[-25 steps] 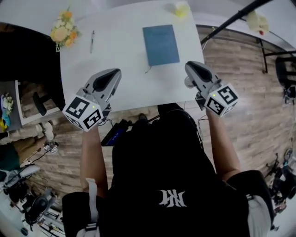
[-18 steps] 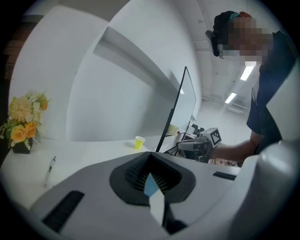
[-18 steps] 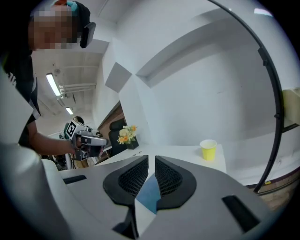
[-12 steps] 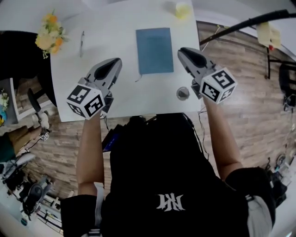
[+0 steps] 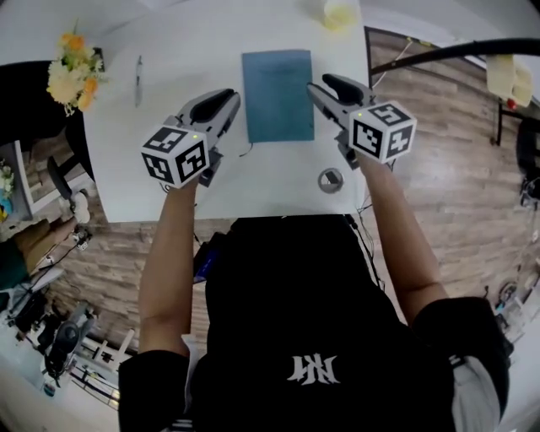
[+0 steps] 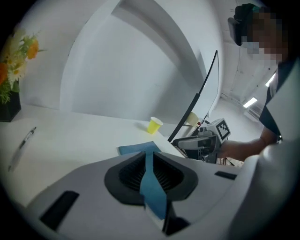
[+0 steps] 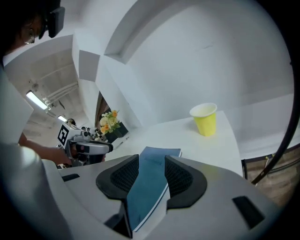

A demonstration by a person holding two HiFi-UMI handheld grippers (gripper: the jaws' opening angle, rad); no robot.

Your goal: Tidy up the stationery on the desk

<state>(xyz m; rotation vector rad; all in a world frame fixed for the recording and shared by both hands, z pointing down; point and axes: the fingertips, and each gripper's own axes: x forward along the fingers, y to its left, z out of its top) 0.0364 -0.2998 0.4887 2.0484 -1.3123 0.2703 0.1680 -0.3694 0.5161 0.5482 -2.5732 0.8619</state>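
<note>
A blue notebook (image 5: 277, 94) lies flat in the middle of the white desk (image 5: 169, 181). My left gripper (image 5: 226, 101) points at its left edge and my right gripper (image 5: 321, 86) at its right edge. In the left gripper view the jaws stand a narrow gap apart at the left gripper (image 6: 149, 157), and the notebook (image 6: 136, 148) shows through it. The right gripper (image 7: 152, 161) stands open wider, with the notebook (image 7: 157, 157) showing under the gap. Neither grips anything. A pen (image 5: 138, 69) lies far left on the desk.
A flower bunch (image 5: 72, 72) stands at the desk's left edge and a yellow paper cup (image 5: 337, 13) at the far right corner. A small grey round object (image 5: 330, 180) sits near the front edge by my right arm. Wooden floor lies right of the desk.
Both grippers have moved forward from the desk's near edge and closed in on the notebook's two sides. The small round object, earlier behind the right gripper, now shows.
</note>
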